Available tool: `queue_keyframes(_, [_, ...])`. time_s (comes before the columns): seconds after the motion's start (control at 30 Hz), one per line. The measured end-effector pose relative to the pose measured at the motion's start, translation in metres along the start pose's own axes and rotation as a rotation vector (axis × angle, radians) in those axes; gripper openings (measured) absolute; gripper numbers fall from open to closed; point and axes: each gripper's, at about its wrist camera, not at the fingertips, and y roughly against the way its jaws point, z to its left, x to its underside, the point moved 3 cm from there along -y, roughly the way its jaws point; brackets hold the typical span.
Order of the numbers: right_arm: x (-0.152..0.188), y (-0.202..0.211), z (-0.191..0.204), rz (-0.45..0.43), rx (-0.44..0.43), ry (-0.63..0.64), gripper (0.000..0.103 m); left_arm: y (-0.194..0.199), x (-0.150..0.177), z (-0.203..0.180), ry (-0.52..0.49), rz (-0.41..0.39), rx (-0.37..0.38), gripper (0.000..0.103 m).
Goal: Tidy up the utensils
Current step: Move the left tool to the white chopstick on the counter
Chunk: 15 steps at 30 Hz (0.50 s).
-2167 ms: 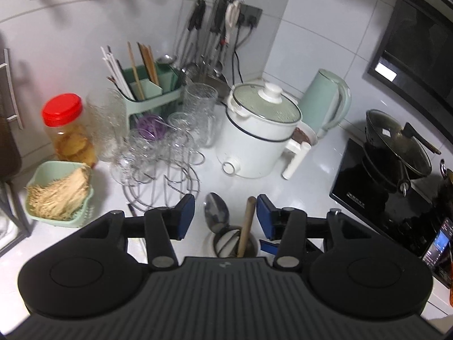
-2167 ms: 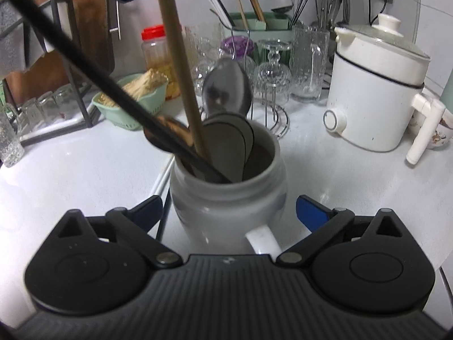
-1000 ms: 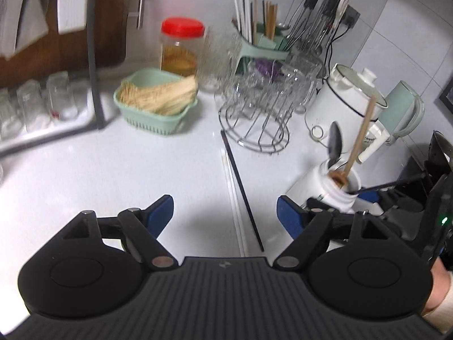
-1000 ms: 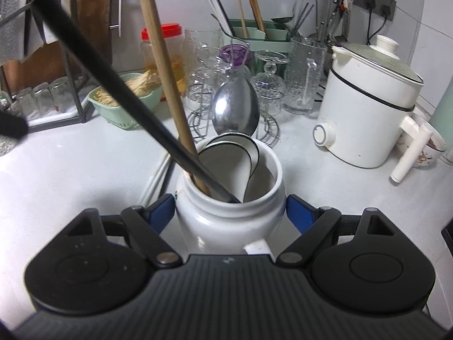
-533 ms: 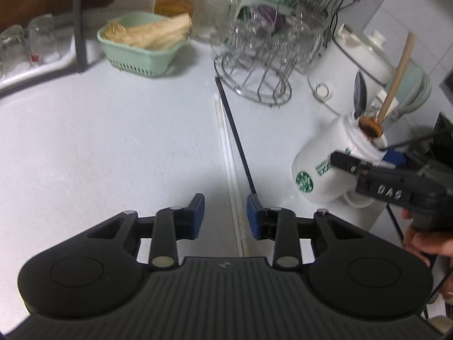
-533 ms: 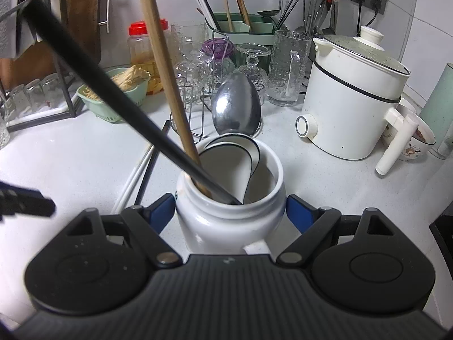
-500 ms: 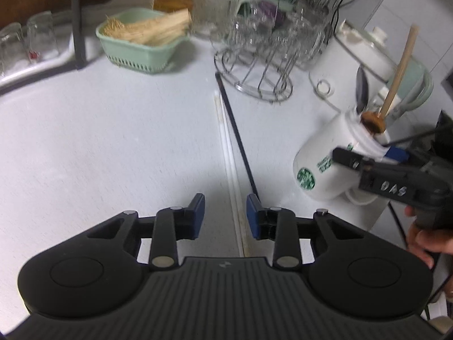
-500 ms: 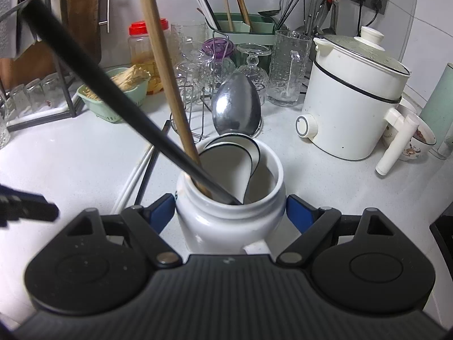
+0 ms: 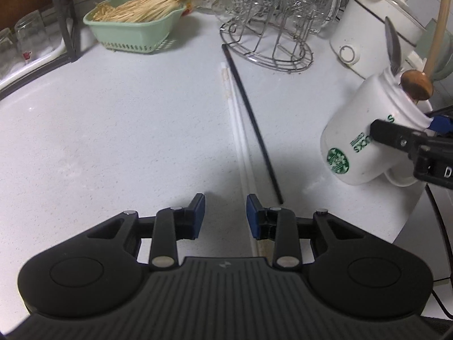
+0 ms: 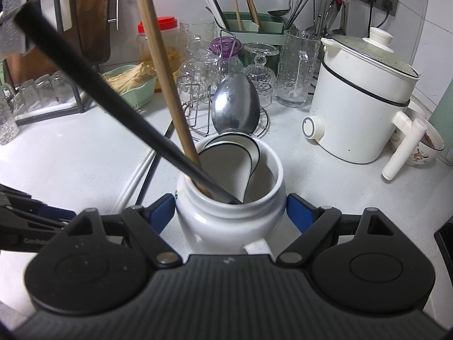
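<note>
Two white chopsticks [image 9: 239, 130] and one black chopstick [image 9: 252, 121] lie side by side on the white counter [image 9: 113, 141]. My left gripper [image 9: 225, 216] hovers low over their near ends, open at a narrow gap with nothing gripped. The white pair runs under its right pad. My right gripper [image 10: 230, 212] is shut on a white mug [image 10: 229, 223], also seen in the left wrist view as the mug [image 9: 359, 144]. The mug holds a wooden spoon [image 10: 161, 65], a black chopstick [image 10: 113, 99], a metal spoon [image 10: 236, 107] and white ceramic spoons [image 10: 226, 164].
Behind the chopsticks stands a wire rack of glasses [image 9: 271, 28]. A green basket of sticks [image 9: 136, 19] sits at the back left beside a dark dish rack [image 9: 65, 22]. A white electric cooker [image 10: 365, 104] stands at the right. A green utensil holder [image 10: 249, 25] is against the wall.
My left gripper narrowed its jaws and came down toward the near ends of the chopsticks on the counter. The right gripper kept its hold on the mug and stayed put.
</note>
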Motion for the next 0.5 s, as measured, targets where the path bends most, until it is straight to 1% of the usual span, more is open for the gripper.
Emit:
queue_keyframes(0.2, [0.000, 0.000, -0.002, -0.003, -0.019, 0.017, 0.088, -0.008, -0.001, -0.007, -0.015, 0.012, -0.022, 0.037])
queue_keyframes(0.4, [0.001, 0.002, -0.005, -0.006, -0.043, 0.039, 0.087, -0.011, -0.002, -0.019, -0.071, 0.009, -0.092, 0.037])
queue_keyframes(0.43, [0.002, 0.002, -0.004, -0.008, -0.044, 0.041, 0.087, -0.012, -0.002, -0.021, -0.080, 0.009, -0.105, 0.037])
queue_keyframes(0.5, [0.002, 0.003, -0.003, -0.015, -0.043, 0.044, 0.088, -0.013, -0.002, -0.024, -0.091, 0.007, -0.125, 0.029])
